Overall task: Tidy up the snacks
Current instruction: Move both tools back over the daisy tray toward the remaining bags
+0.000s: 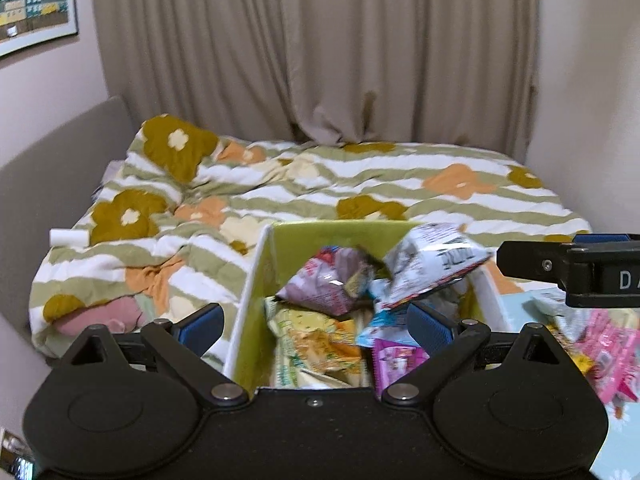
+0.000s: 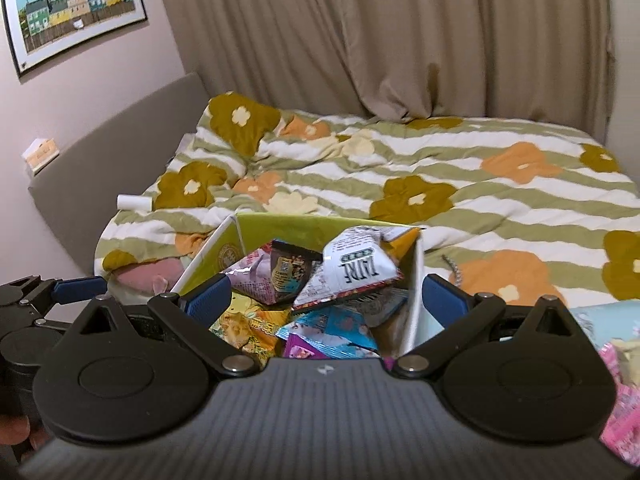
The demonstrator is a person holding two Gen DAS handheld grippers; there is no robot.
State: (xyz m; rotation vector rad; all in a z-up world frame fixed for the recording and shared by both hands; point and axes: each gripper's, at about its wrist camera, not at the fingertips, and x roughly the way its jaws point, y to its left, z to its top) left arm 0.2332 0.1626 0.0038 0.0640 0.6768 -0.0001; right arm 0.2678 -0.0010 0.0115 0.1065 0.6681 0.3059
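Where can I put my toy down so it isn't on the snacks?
The striped quilt behind the green box lies bare up to the curtain. It's crowded inside the box, full of snack packets, and where pink packets pile to its right.

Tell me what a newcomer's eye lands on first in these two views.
First the green box at centre, heaped with bright snack packets, a white packet perched on top. Behind it spreads the flowered duvet, under beige curtains. Both grippers, left and right, hover open over the box; more pink packets lie to its right.
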